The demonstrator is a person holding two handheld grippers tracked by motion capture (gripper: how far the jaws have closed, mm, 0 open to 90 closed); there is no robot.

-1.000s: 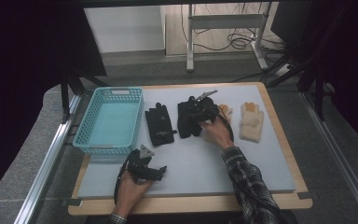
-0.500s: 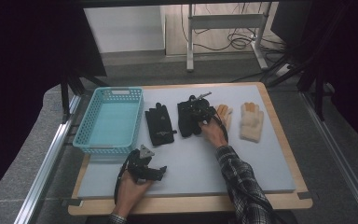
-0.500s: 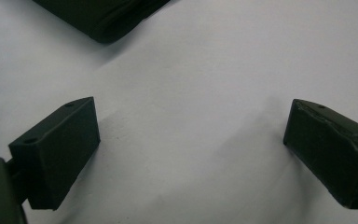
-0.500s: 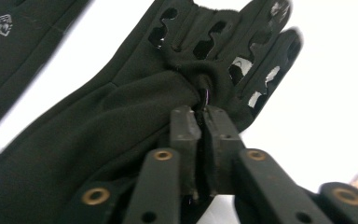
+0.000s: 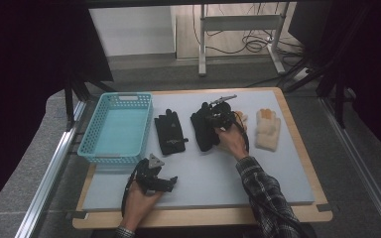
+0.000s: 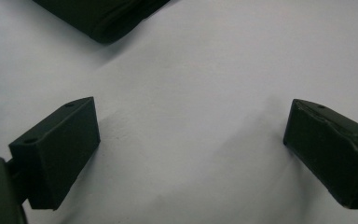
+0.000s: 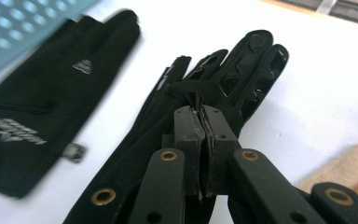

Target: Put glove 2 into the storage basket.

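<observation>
Since the earlier frame the right hand-held gripper has closed, pinching a fold of the black glove mid-tabletop, apparently lifting it slightly. The left hand-held gripper gapes empty. Beyond lie another black glove, a teal basket and a cream glove.

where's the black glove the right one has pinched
In the high view the pinched black glove lies mid-table, between the other black glove on its left and the cream gloves on its right, under the right hand-held gripper.
</observation>
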